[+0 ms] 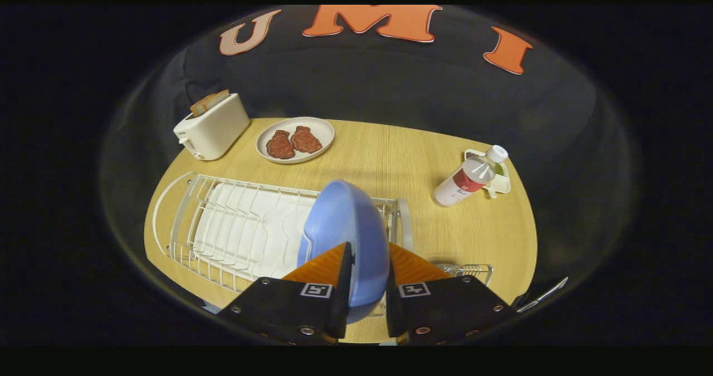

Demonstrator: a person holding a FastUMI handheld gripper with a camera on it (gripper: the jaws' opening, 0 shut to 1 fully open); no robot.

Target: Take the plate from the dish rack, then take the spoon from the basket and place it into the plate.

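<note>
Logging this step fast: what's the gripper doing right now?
Gripper: jaws closed on the blue plate, which stands on edge at the dish rack.
</note>
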